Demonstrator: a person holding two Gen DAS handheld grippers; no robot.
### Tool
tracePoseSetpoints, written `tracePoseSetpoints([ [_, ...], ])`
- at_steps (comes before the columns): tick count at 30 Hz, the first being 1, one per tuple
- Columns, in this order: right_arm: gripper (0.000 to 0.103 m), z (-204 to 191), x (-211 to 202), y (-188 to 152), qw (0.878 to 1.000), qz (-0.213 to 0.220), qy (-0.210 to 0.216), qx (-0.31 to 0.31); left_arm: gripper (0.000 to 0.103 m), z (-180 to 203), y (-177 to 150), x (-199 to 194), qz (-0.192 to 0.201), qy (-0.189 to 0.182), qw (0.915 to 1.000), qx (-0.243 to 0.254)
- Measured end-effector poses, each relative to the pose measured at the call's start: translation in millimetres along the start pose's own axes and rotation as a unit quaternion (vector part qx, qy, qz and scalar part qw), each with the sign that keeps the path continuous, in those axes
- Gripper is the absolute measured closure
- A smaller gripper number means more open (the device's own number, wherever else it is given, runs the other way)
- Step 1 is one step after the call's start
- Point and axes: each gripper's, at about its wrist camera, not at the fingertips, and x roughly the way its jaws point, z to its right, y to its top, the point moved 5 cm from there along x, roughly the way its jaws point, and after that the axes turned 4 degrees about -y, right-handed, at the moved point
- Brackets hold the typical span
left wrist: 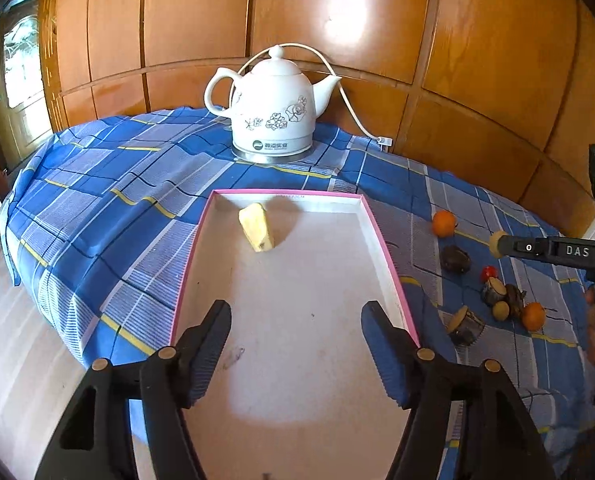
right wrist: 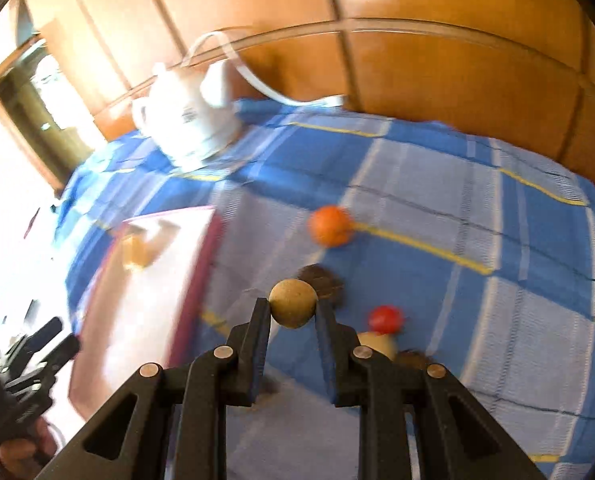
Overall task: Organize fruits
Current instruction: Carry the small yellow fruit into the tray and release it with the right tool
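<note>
Right claw [right wrist: 293,312] pinches tan ball fruit [right wrist: 293,303] across its middle; looks light, round, slippery. Left claw [left wrist: 296,344] open over tray [left wrist: 381,236].

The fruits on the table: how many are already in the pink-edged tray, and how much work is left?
Done: one pale yellow piece lies in the pink-edged tray. In hand: the right gripper is shut on a small tan round fruit; the left gripper is open and empty over the tray. Left: two oranges, a small red fruit, a dark brown piece and more still lie on the blue checked cloth.
</note>
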Motion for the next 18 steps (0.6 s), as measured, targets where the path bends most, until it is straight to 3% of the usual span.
tracePoseSetpoints([
  [8, 0.080, -51, -12, -15, 0.996, 0.007, 0.087, 0.006, 0.033, -12, -10, -6, -0.001, -0.002, 0.9998, -0.019],
  [18, 0.080, -105, 11, -32, 0.994, -0.027, 0.088, -0.052, 0.026, -32, -15, -13, 0.010, 0.013, 0.9990, -0.042],
])
